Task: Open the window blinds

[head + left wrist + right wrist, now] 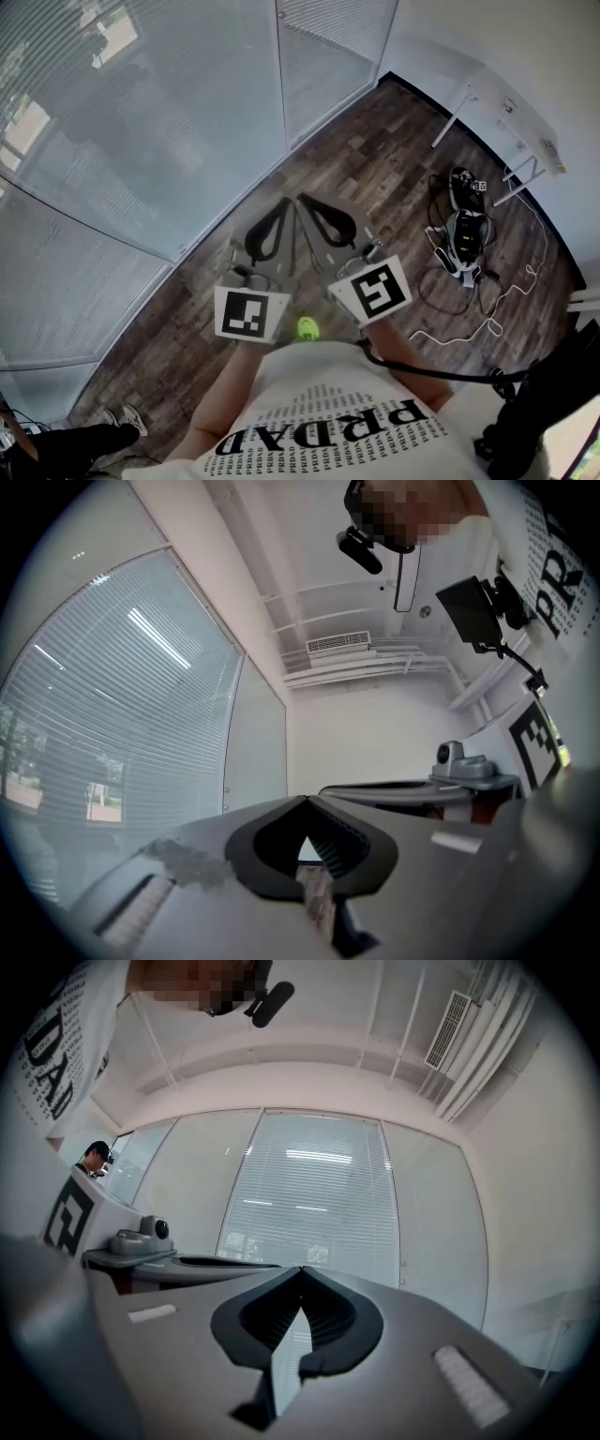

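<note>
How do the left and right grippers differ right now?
The left gripper has a scuffed patch on its body; the right gripper looks clean. The left gripper's marker pattern differs from the right gripper's. Both are shut, empty, side by side, pointing towards the blinds.

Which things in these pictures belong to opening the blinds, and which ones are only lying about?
For the job:
- window blinds, still closed
- left gripper, shut and empty
- right gripper, shut and empty

Just lying about:
- black-and-white devices
- white cable
- white table
</note>
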